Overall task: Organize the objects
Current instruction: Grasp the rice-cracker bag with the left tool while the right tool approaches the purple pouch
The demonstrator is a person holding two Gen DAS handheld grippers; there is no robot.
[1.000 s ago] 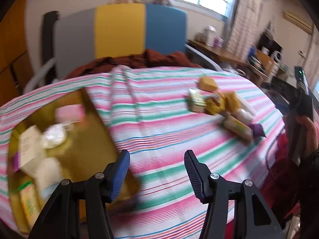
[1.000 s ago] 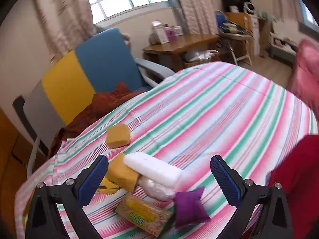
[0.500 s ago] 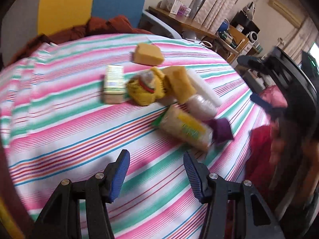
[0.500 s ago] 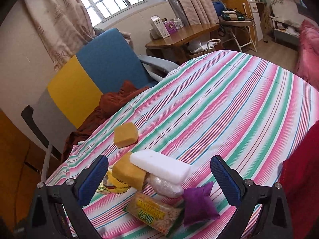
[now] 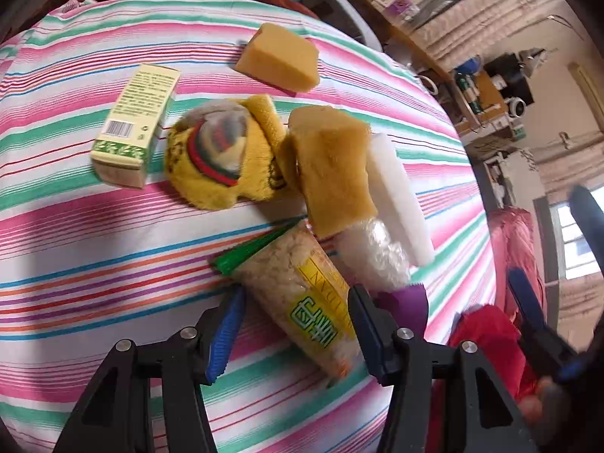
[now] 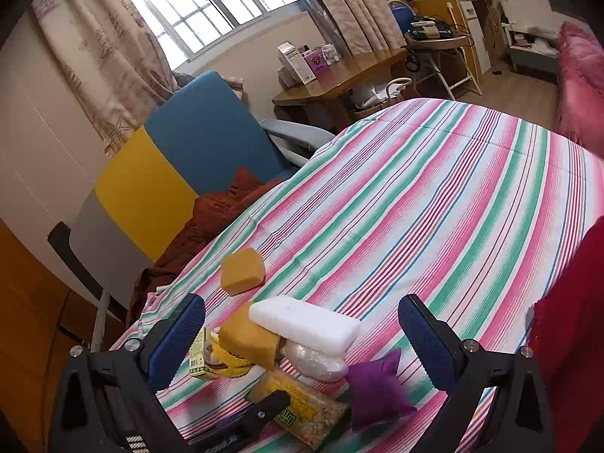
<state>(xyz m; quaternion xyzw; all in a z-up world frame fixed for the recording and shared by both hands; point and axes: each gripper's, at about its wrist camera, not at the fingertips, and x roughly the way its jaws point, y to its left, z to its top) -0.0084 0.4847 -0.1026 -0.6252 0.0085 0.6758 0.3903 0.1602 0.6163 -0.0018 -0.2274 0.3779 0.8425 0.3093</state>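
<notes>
A pile of objects lies on the striped tablecloth [image 5: 94, 245]. It holds a snack packet [image 5: 302, 294], a bubble-wrap bundle [image 5: 373, 253], a white foam block [image 5: 396, 196], an orange sponge [image 5: 332, 166], a yellow plush toy [image 5: 222, 158], a green-cream box [image 5: 136, 120] and a purple pouch [image 5: 407, 302]. A second sponge [image 5: 279, 58] sits apart, farther back. My left gripper [image 5: 294, 324] is open, with one finger on each side of the snack packet's near end. My right gripper [image 6: 302, 324] hangs open above the pile's near side, over the white foam block [image 6: 305, 326] and purple pouch [image 6: 377, 385].
A blue, yellow and grey chair [image 6: 188, 143] with a brown cloth [image 6: 226, 207] on it stands behind the table. A wooden desk [image 6: 339, 79] with boxes is farther back. Red fabric [image 6: 566, 321] is at the table's right edge. Bare striped cloth [image 6: 434, 188] stretches right of the pile.
My left gripper swung right, away from a tray of items, and closed in low on the pile until its fingers flank the snack packet. The right gripper drew back slightly and stayed open.
</notes>
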